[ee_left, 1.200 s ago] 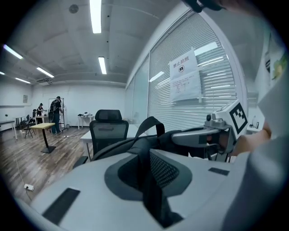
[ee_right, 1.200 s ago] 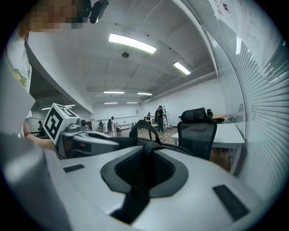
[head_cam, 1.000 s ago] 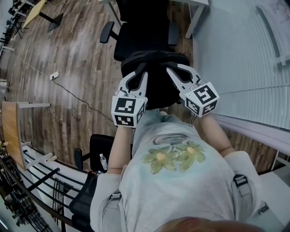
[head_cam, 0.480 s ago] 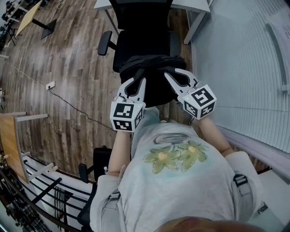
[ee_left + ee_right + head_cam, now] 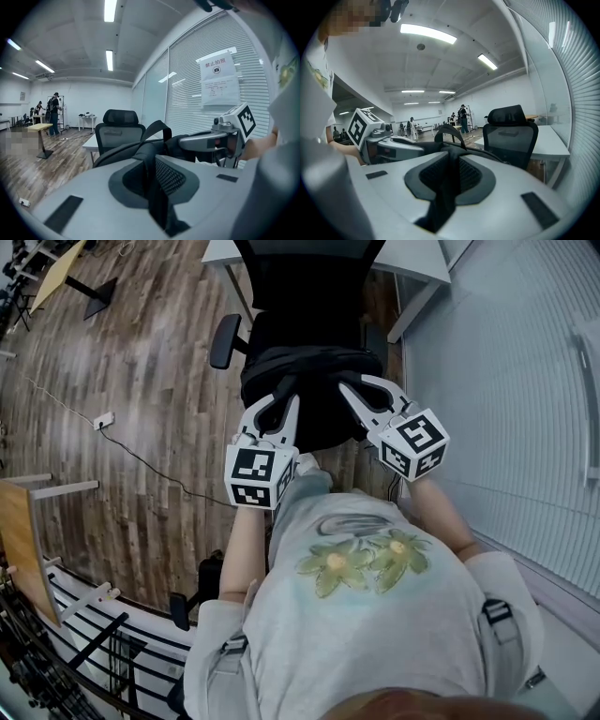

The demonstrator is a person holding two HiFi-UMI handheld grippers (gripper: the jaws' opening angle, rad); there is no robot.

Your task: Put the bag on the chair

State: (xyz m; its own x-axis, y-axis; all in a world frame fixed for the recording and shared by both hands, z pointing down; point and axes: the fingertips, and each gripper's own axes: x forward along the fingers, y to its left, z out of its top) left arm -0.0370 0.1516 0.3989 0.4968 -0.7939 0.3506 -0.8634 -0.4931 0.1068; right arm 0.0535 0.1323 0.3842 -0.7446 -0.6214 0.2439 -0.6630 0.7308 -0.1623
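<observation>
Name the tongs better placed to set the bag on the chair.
Left, narrowly. Left tongs and right tongs are both shut on the bag, but the chair stands nearly straight ahead of the left pair, off to the side of the right. Probably needs both.

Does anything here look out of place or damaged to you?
Nothing looks damaged or spilled. The black bag hangs short of the chair, with the left gripper and right gripper each clamped on a strap. Only a loose cable trails across the wood floor.
</observation>
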